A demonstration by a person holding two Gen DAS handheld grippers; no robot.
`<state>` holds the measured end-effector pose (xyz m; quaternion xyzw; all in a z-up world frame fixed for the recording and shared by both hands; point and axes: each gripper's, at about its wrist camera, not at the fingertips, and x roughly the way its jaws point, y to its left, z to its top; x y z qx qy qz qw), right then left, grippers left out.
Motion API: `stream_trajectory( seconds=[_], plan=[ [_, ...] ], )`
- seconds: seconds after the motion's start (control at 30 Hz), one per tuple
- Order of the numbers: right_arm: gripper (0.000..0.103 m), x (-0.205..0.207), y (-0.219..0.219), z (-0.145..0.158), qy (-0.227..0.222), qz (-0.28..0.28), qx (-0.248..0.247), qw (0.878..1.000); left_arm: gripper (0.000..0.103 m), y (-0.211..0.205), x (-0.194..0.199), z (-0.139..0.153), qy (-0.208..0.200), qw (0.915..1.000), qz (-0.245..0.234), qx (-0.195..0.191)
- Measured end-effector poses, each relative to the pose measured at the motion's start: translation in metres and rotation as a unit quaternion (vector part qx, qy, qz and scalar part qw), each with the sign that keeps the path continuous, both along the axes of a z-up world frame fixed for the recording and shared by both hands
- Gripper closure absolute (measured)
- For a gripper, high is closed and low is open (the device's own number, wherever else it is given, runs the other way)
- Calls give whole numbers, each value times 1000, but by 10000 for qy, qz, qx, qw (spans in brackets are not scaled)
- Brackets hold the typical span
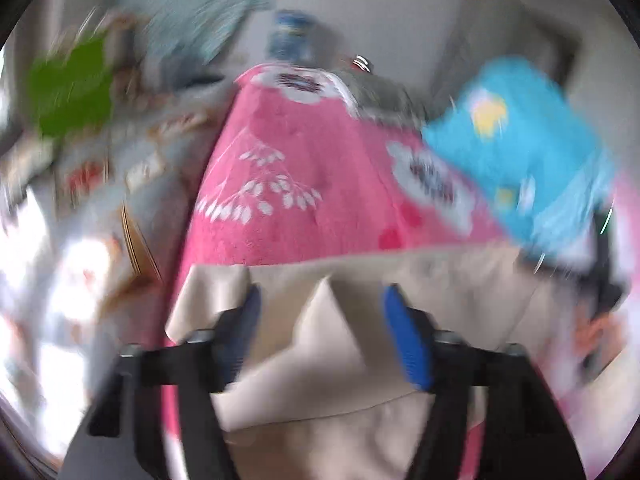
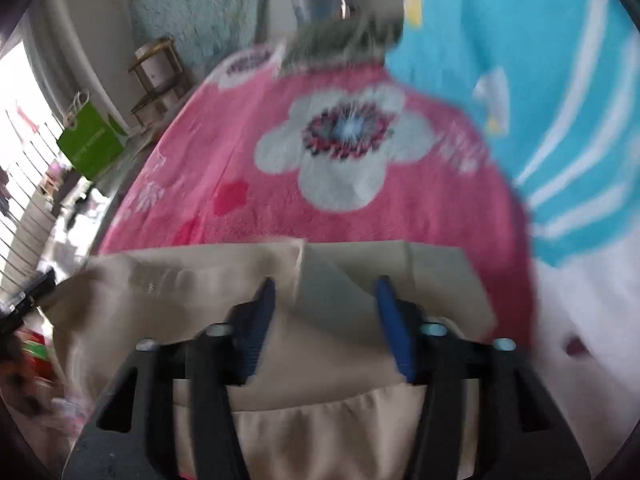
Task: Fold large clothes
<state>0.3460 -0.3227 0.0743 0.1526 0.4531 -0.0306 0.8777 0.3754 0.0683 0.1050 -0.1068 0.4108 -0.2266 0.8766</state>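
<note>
A: So, where are we in the fold?

B: Between steps, we judge. The beige garment [image 1: 320, 360] lies on the pink flowered blanket [image 1: 304, 168], its far hem straight across and a flap already turned over near the middle. Our left gripper [image 1: 320, 320] stands released, blue pads apart with cloth below them but nothing pinched. The right gripper [image 2: 324, 316] is likewise unclenched above the same garment [image 2: 200, 288].

A: And next?

B: We would pick fresh corners or an edge for the next fold. That calls for lowering each pad pair onto one layer's edge, not the whole stack.

A: Which edges?

B: In the right wrist view the far hem and the folded flap's slanted edge are plainest. The near side hides under our fingers, and the blur is heavy, so we may be misreading the layers.

A: Room to move?

B: Bare blanket lies beyond the hem. A blue striped cloth [image 2: 540, 100] crowds the right, and the bed's left edge drops toward a green bag [image 2: 92, 144].
</note>
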Motion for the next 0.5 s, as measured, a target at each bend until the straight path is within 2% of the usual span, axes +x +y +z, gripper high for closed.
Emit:
stream_trajectory(
  seconds=[0.03,0.07,0.1,0.13,0.2,0.23,0.27,0.33,0.37,0.4,0.43,0.47,0.5],
  plan=[
    [48,-10,-8,9,-317,-74,140,9994,34,21,0,0,76,9975,206,-678],
    [34,-20,-10,15,-598,-158,104,9980,33,32,-2,0,66,9953,323,-912],
    [29,-27,-11,19,-811,-224,-34,9965,33,39,-7,2,-20,9955,394,-864],
    [25,-33,-10,21,-941,-232,-316,9948,33,40,-15,3,-291,9980,347,-437],
    [25,-30,-6,18,-880,-201,-716,9933,33,31,-25,2,-685,9969,76,385],
    [25,-26,-3,13,-777,-148,-849,9932,33,27,-26,-2,-691,9958,-46,599],
    [25,-22,-2,6,-662,-147,-828,9943,33,23,-23,-9,-582,9958,-158,692],
    [25,-14,-2,-7,-397,-116,-533,9977,33,22,-14,-21,-385,9979,-161,505],
    [25,-10,2,-18,-334,41,-203,9992,33,18,-8,-25,-377,9979,-73,520],
    [27,-10,4,-21,-387,81,-171,9991,33,15,-6,-27,-427,9976,-28,536],
    [44,-10,10,-23,-472,163,-322,9982,37,11,-2,-27,-518,9969,41,591],
    [87,-9,15,-24,-412,283,-510,9974,71,8,1,-27,-515,9966,34,635],
    [98,-11,19,-23,-397,289,-710,9963,91,2,5,-27,-447,9959,52,789]
  ],
)
